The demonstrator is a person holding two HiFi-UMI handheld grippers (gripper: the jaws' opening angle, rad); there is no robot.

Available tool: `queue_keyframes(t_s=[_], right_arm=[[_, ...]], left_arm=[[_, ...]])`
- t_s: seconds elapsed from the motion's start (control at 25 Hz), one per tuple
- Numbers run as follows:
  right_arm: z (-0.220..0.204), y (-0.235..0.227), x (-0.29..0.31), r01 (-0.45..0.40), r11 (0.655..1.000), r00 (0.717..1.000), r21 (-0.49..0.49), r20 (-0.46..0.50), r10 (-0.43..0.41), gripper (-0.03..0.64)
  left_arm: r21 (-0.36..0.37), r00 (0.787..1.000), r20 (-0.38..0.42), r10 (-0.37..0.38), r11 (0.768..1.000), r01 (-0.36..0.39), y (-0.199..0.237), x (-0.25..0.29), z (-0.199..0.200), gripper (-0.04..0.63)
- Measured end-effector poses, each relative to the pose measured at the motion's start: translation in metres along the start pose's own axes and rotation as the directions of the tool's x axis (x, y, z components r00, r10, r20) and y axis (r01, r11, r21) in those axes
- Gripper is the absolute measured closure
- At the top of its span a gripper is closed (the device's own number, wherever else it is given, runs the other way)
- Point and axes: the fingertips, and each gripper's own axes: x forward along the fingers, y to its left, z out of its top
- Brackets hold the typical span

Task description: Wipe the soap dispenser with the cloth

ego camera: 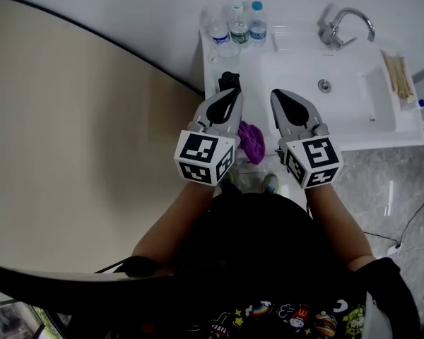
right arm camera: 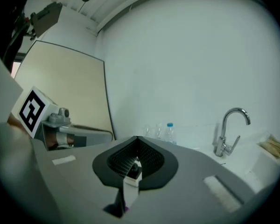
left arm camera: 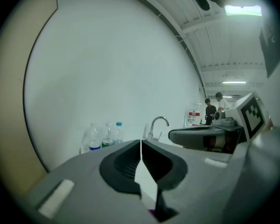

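Clear plastic first: three water bottles (ego camera: 239, 27) stand bunched at the back left corner of the white sink counter (ego camera: 353, 136); I cannot tell how full they are. The soap dispenser (ego camera: 229, 81) sits left of the basin (ego camera: 346, 97), just beyond my left gripper (ego camera: 230, 97); I see only its black pump top. That gripper and my right gripper (ego camera: 278, 96) both have their jaws pressed together, holding nothing. The purple cloth (ego camera: 252, 141) lies crumpled at the counter's front edge, between them.
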Motion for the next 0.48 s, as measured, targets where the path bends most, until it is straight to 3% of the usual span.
queue_keyframes(t_s=[0.16,0.36,0.48], right_arm=[[0.034,-0.019,-0.007,0.043,0.999,0.996,-0.012,0.083,-0.041,0.594],[0.035,-0.038,0.001,0.089,0.995,0.992,-0.041,0.087,-0.085,0.594],[0.038,-0.037,0.001,0.08,0.997,0.995,-0.014,0.066,-0.079,0.594]], left_arm=[[0.026,0.999,0.027,-0.021,0.999,0.02,-0.011,0.007,0.023,0.594],[0.041,0.998,0.054,-0.032,0.999,0.03,-0.008,0.027,0.032,0.594],[0.035,0.999,0.051,0.011,0.999,-0.013,-0.006,0.02,0.043,0.594]])
